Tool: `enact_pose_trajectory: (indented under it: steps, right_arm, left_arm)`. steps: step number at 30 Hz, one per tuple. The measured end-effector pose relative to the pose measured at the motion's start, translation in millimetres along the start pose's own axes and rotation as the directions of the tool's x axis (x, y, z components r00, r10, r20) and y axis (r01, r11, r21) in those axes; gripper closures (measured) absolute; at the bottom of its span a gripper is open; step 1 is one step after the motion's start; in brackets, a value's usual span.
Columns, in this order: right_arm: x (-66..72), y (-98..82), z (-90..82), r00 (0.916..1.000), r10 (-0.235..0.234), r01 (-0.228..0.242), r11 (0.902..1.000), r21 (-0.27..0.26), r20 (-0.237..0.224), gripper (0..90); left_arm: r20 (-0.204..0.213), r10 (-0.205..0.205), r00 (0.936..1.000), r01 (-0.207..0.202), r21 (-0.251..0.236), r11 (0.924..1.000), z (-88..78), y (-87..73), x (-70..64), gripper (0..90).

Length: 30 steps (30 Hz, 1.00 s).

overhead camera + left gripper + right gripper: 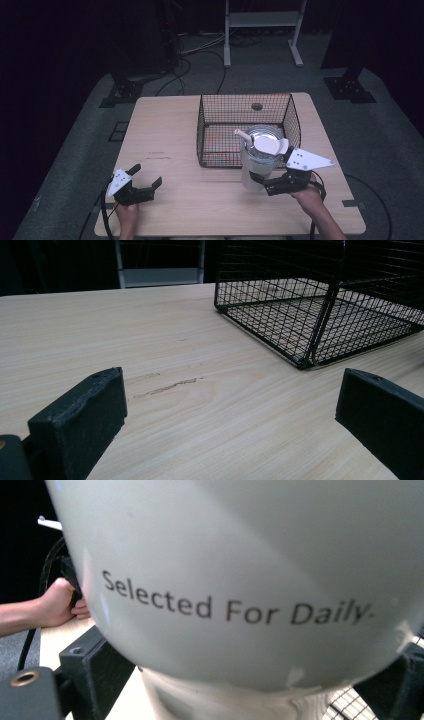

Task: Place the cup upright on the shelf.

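At the near desk (200, 210) edge the left gripper (142, 184) rests idle, fingers wide, while the right gripper (267, 184) clamps a lidded white jug (260, 160) just before the wire basket (220, 107), apparently mid-transfer; next move demands clearing its front rim

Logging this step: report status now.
Left gripper open, idle on wooden table. Right gripper shut on translucent white lidded jug, beside black wire basket. Nothing in the way.
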State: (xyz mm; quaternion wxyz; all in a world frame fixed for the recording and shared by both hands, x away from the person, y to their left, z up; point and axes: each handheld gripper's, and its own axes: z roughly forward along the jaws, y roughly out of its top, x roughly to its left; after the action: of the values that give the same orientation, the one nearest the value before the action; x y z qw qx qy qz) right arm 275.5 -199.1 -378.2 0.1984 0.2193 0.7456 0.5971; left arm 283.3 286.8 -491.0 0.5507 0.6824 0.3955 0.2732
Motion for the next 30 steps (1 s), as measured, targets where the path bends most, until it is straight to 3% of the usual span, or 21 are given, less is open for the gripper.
enact_pose_trajectory:
  steps: [26,30]
  right_arm:
    - [-33.1,58.9,22.4,0.9999,0.002,-0.002,0.9993,-0.037,0.011,7.5]
    - [-38.9,67.0,31.3,0.9995,-0.019,0.02,0.9992,-0.035,0.024,7.4]
  left_arm:
    - [0.002,0.004,1.0,-0.004,-0.002,1.0,0.1,-0.1,0.4,0.0]
    - [0.002,0.004,1.0,-0.004,-0.003,1.0,0.1,0.0,0.4,0.0]
